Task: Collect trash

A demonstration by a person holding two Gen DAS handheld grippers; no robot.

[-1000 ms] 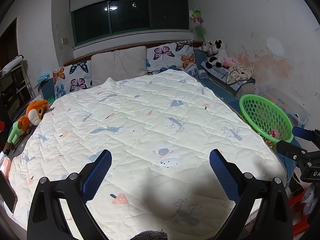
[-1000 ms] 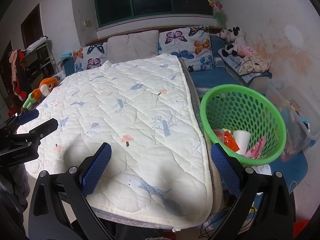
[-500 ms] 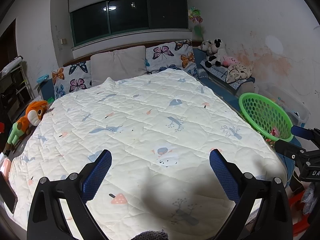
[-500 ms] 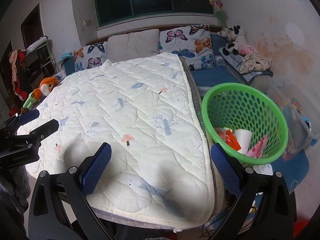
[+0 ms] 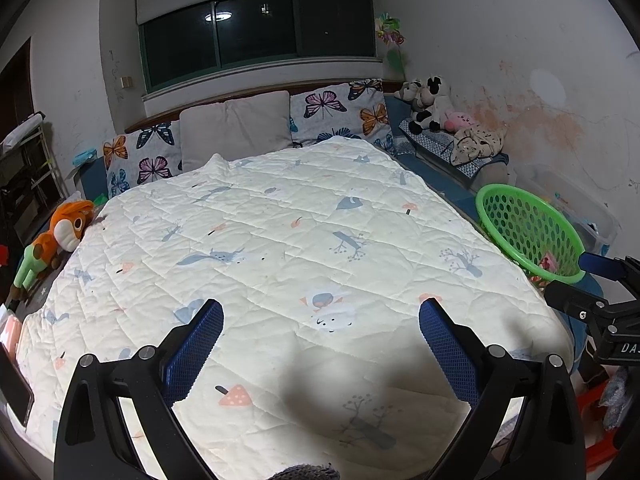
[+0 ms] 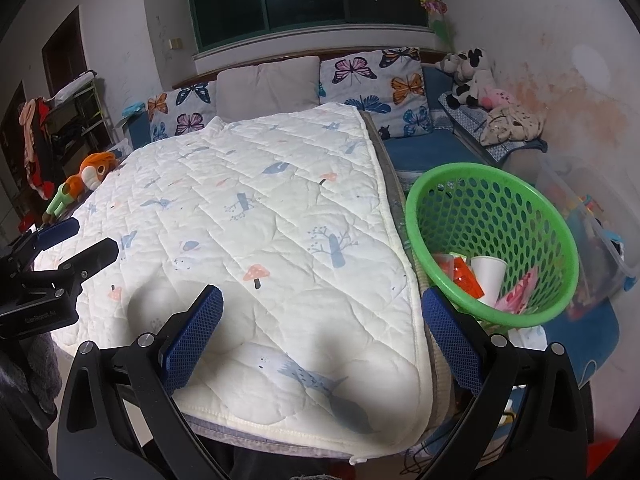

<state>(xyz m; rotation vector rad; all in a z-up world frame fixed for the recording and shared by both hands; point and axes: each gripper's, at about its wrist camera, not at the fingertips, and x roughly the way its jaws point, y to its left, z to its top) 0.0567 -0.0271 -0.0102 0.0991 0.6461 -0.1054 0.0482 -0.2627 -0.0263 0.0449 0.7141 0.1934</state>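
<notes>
A green perforated basket [image 6: 486, 178] stands beside the bed's right edge, tilted toward me. Inside lie a white paper cup [image 6: 487, 273], an orange-red wrapper [image 6: 464, 274] and a pink wrapper [image 6: 518, 294]. My right gripper [image 6: 322, 338] hovers open over the quilt's near right corner, its right finger just left of the basket. My left gripper [image 5: 321, 344] is open above the quilt's near edge, holding nothing. In the left wrist view the basket [image 5: 520, 216] sits at far right behind the other gripper [image 5: 596, 288]. No loose trash shows on the quilt.
A cream quilt [image 5: 280, 248] covers the bed, with butterfly pillows [image 5: 344, 114] and a grey pillow [image 5: 236, 126] at the head. An orange plush toy [image 5: 60, 232] lies at the left edge. Plush animals [image 6: 472, 76] and a clear storage bin [image 6: 592, 216] line the right wall.
Both views have drifted slightly back and up from the bed. The basket sits a bit lower and nearer in the right wrist view. Both grippers stay open.
</notes>
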